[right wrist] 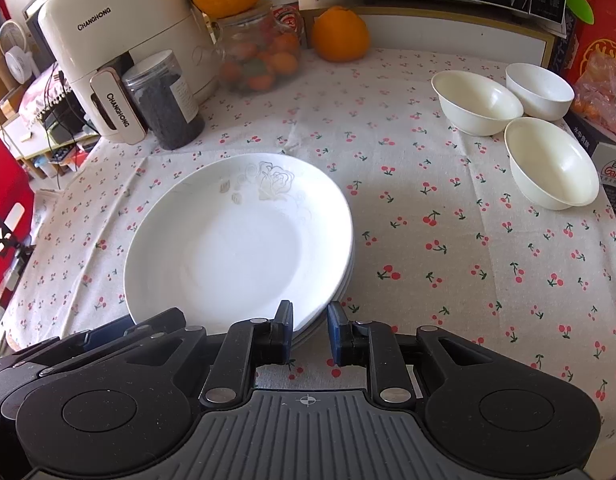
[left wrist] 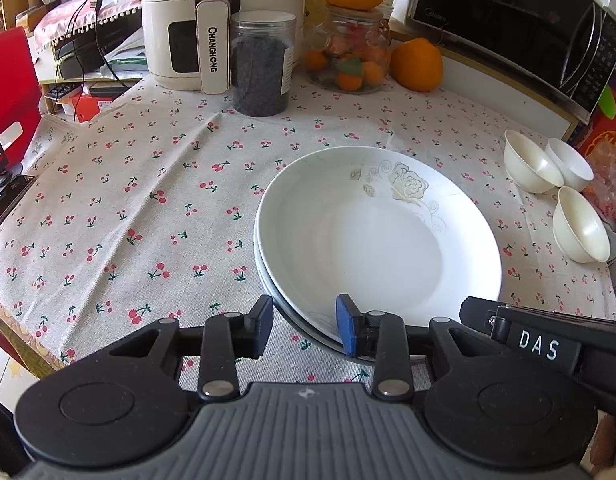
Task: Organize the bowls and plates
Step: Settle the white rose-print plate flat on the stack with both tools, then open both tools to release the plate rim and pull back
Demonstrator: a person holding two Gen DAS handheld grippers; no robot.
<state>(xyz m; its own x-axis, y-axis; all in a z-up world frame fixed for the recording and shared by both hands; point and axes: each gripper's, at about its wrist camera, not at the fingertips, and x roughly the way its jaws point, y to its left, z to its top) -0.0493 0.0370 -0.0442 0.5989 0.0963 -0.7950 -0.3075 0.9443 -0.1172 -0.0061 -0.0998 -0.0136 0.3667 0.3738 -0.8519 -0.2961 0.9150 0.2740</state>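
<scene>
The white porcelain plates with a pale rose print (right wrist: 240, 236) lie stacked in one pile on the counter with the cherry-print cloth (right wrist: 427, 184); several rims show one under another along the pile's right side in the right wrist view. That part of the tidying looks done.

The left claw (left wrist: 304, 326) straddles the near rim of the pile, its jaws apart with the rim between them and a clear gap on the left-hand side, so it grips nothing. The right claw (right wrist: 309, 330) sits at the pile's near right edge with its jaws also slightly apart; the rims reach into the gap, and the pads do not appear to press on them. No earlier view is at hand, so I judge only that both claws look free of the pile.

Three small cream-white bowls (right wrist: 479, 102) stand well apart from the plates, toward the far right corner of the counter. They sit side by side, close together, none nested in another. Judging by this, stacking the bowls is what remains.
</scene>
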